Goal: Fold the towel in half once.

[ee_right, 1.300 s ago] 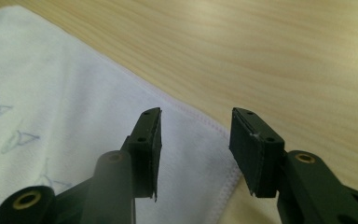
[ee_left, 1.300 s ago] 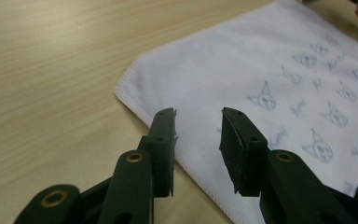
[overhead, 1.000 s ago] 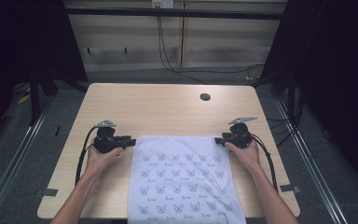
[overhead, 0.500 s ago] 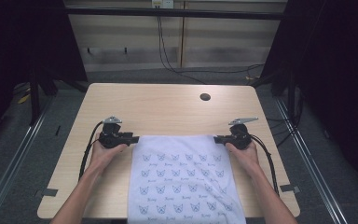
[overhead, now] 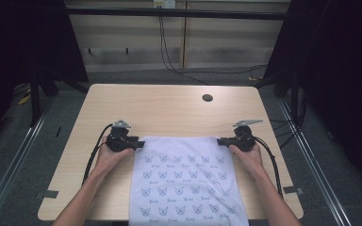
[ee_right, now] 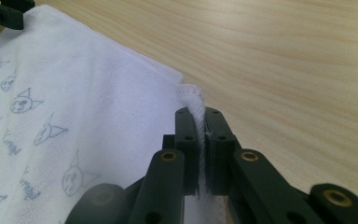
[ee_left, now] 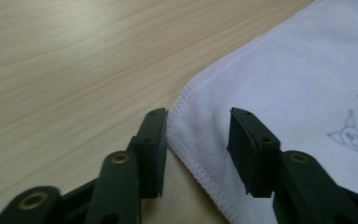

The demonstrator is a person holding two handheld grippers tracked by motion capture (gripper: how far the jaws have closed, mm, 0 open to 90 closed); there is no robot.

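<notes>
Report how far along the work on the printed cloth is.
Done: the white cloth with small grey cat-face prints lies flat on the light wooden table, and the right gripper is clamped on its far right corner. In hand: the left gripper straddles the far left corner, its jaws just closing but not yet pressing. Left: finishing that grip, then whatever lift or fold follows.

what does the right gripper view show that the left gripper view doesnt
Right gripper view: the right hand-held gripper shut on a pinched-up corner of the white cloth with grey cat-face prints, and the other gripper's jaw tip at the cloth's far corner.

Left gripper view: the left hand-held gripper with its jaws standing apart, either side of the cloth's stitched corner, pads not pressing it.

Both: the same cloth lying on the light wooden table, its hem and prints.
</notes>
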